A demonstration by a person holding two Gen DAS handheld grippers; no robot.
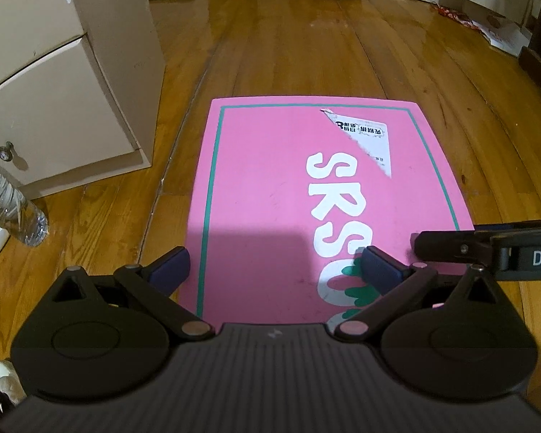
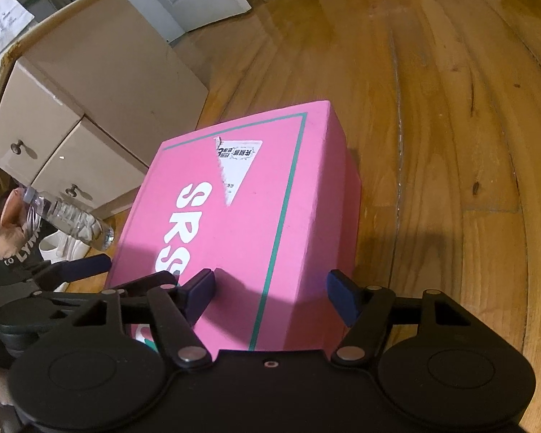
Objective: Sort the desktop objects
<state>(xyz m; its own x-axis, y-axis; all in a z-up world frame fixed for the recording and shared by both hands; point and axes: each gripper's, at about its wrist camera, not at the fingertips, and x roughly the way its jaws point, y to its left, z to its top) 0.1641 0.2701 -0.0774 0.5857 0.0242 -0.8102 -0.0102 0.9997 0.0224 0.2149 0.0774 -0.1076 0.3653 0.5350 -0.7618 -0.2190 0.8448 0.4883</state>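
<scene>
Pink box (image 2: 241, 231) was seen lying flat on the wooden floor (image 2: 451, 108), beside the cabinet (image 2: 90, 101).

Right gripper (image 2: 270, 294): jaws apart, straddling the box's near right edge, pads not seen pressing.

Left gripper (image 1: 276, 270): jaws apart over the lid, nothing held.

Risk, as judged: a one-sided corner pinch could tilt or slip the box.

Counted: one box, one water bottle (image 2: 72, 218), two grippers.

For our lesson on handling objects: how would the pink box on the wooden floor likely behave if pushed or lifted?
The pink box looks like stiff card with crisp edges, so it should probably keep its shape. Its broad flat base suggests sliding, not rolling or tipping. The wooden floor looks glossy, so a push may move it easily.
</scene>
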